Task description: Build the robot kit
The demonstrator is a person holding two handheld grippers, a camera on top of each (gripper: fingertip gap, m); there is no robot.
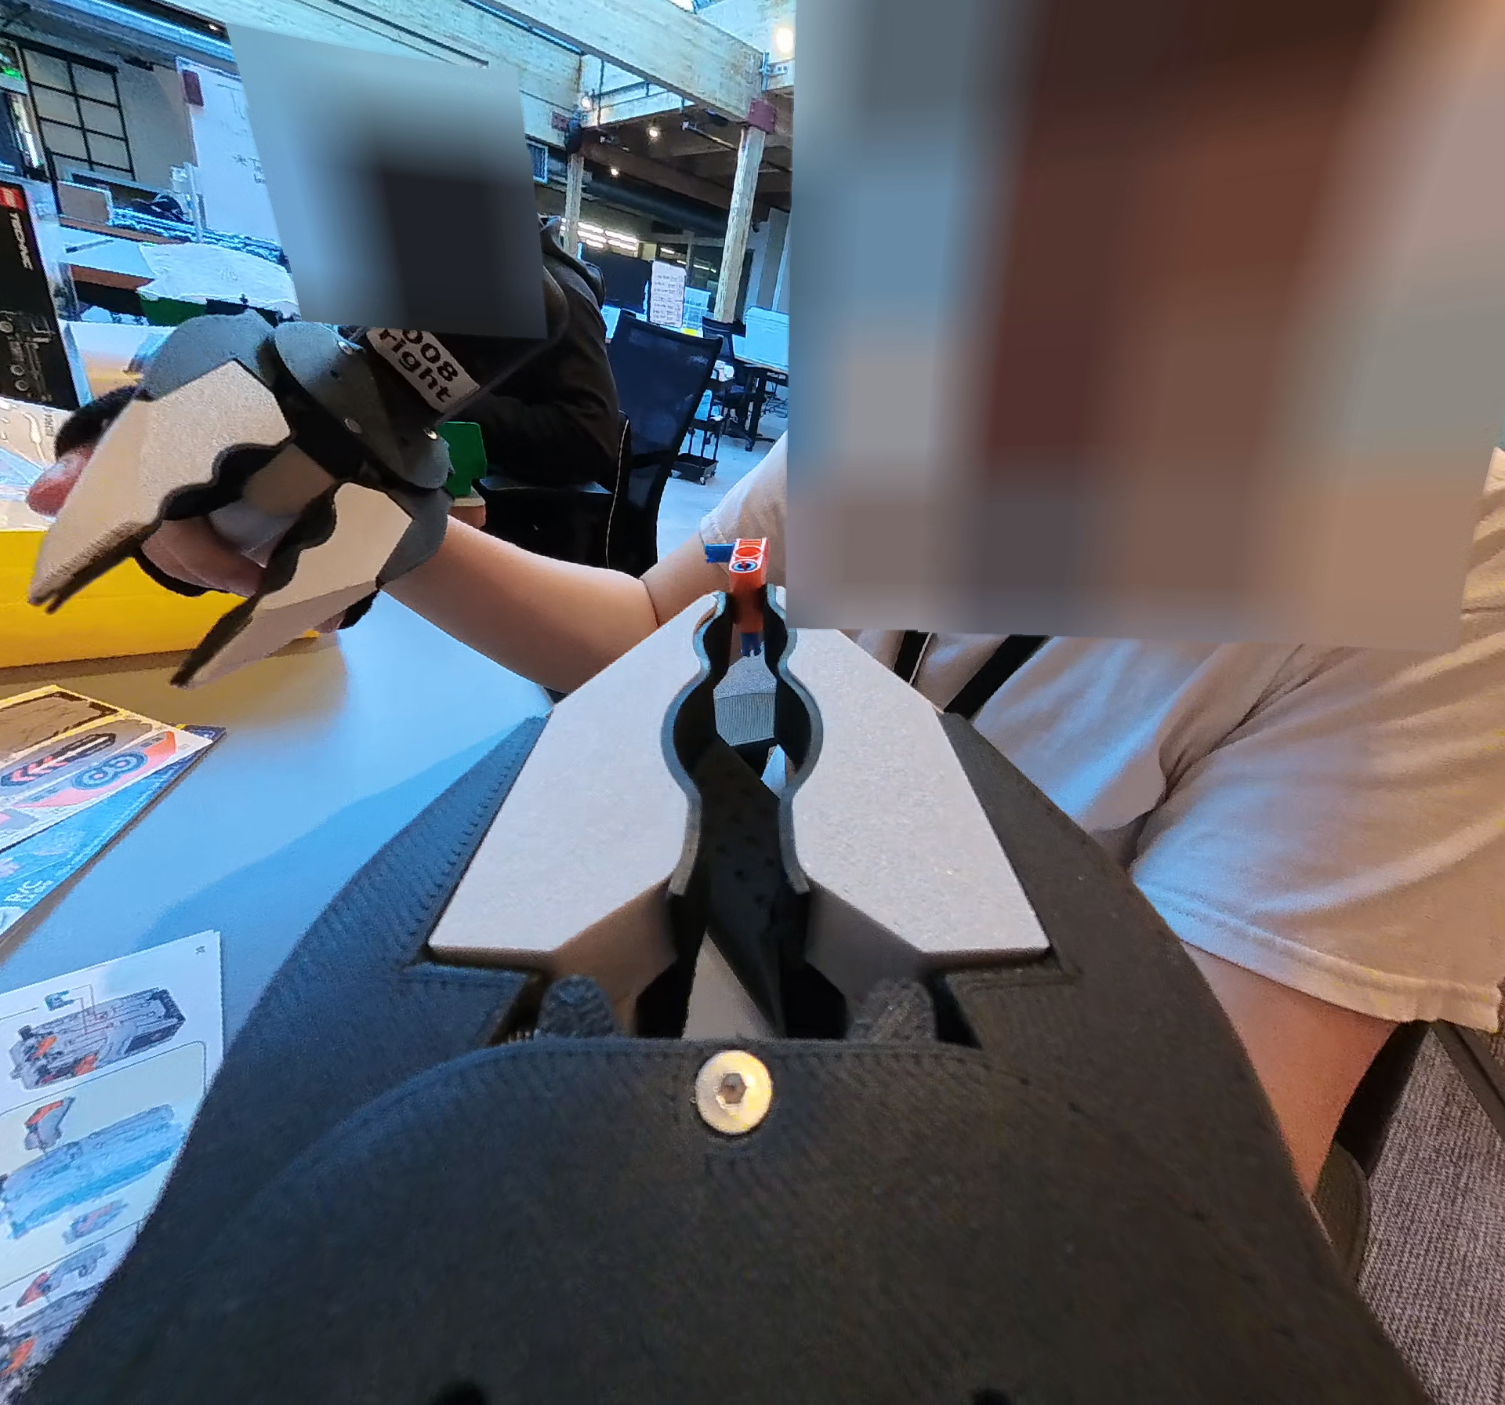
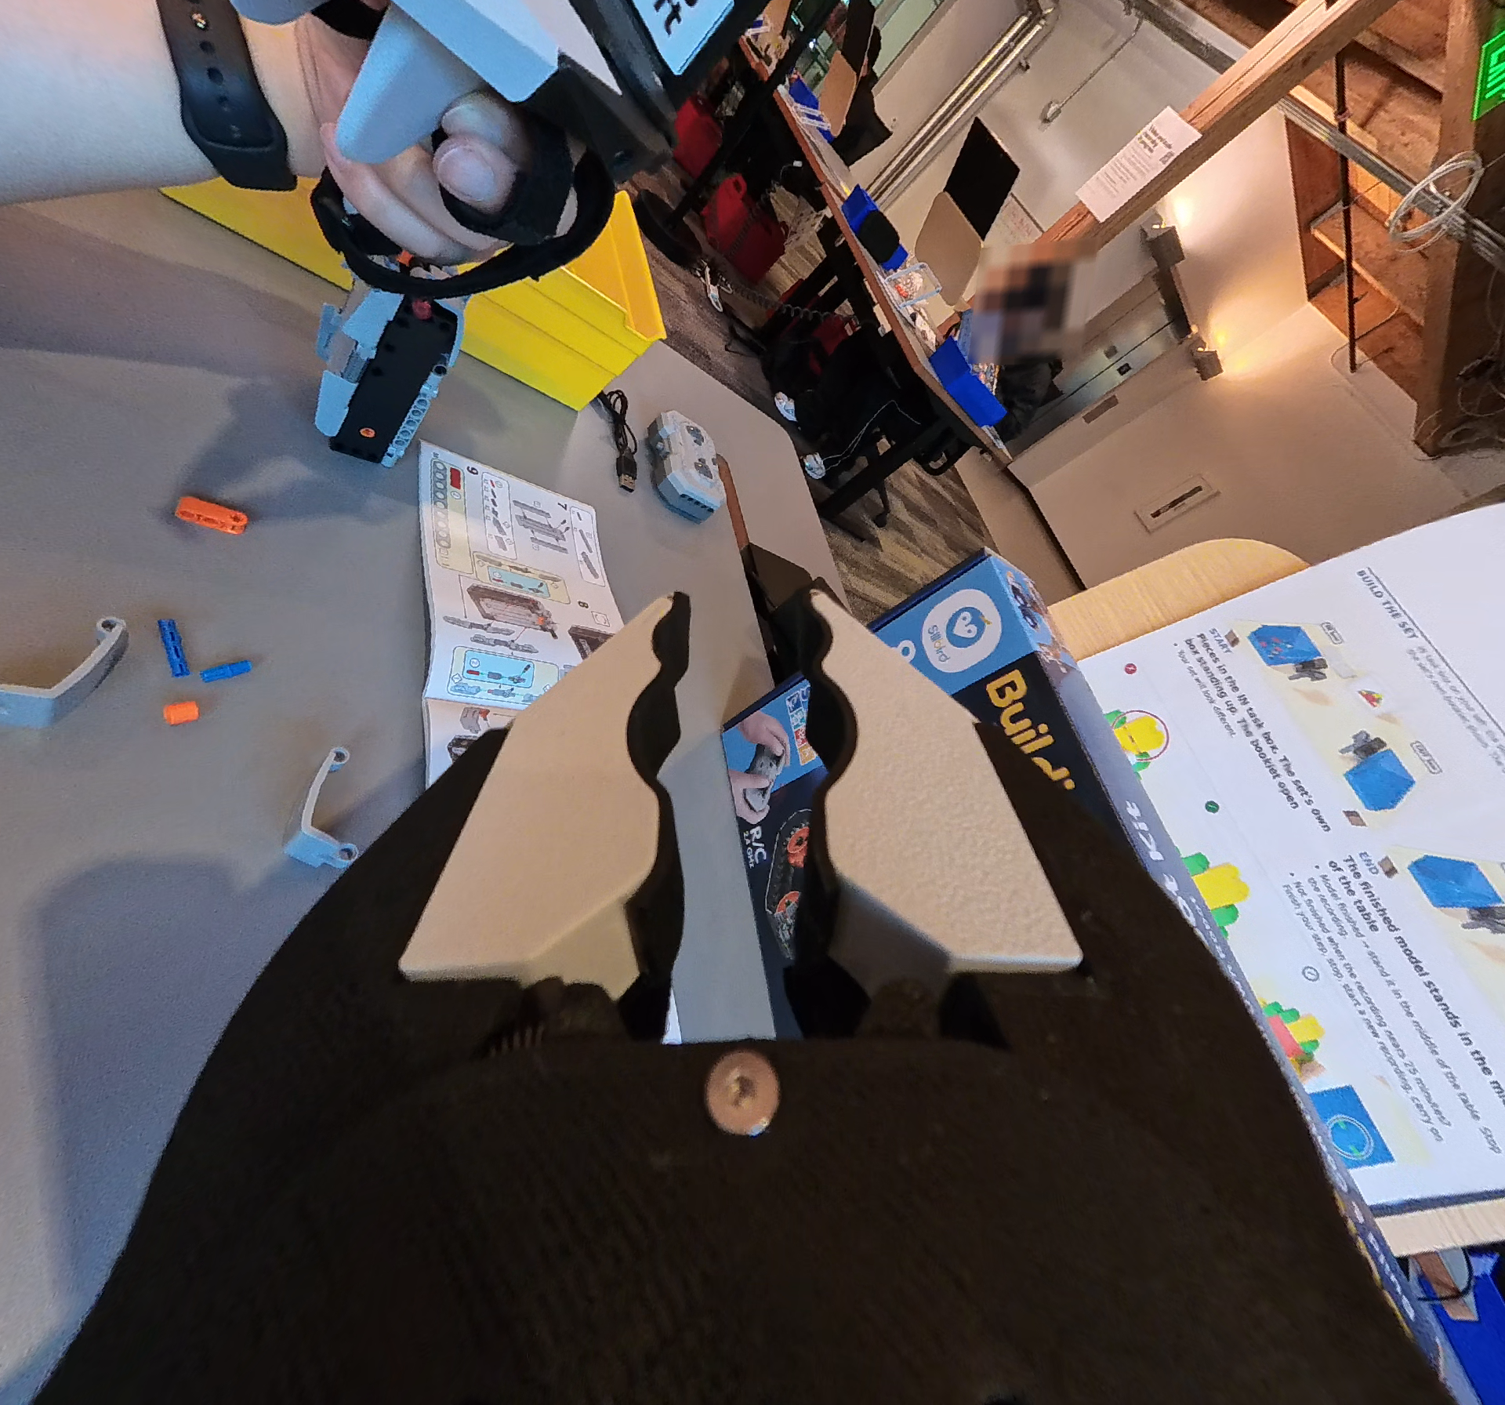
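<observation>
In the left wrist view my left gripper (image 1: 745,610) is raised above the table and shut on a small orange piece with blue pins (image 1: 748,563), which sticks out past the fingertips. My right gripper (image 1: 110,637) shows at the left, jaws apart and empty, near a yellow bin (image 1: 106,608). In the right wrist view my right gripper (image 2: 745,607) is open and empty over the grey table (image 2: 163,918). A black and grey model (image 2: 383,372) stands beyond it. An orange beam (image 2: 210,515), blue pins (image 2: 173,645), an orange bush (image 2: 181,712) and grey curved pieces (image 2: 322,812) lie loose.
An open instruction booklet (image 2: 505,584) lies on the table, beside a grey control unit (image 2: 684,462) and a cable (image 2: 619,437). A blue box (image 2: 977,682) and a white printed sheet (image 2: 1344,836) are at the right. A yellow bin (image 2: 562,323) stands behind. A person's arm (image 1: 521,600) crosses the table. About 15 centimetres separates my left fingertips from my right. My right gripper's tips are some 20 centimetres from the orange bush (image 2: 181,712).
</observation>
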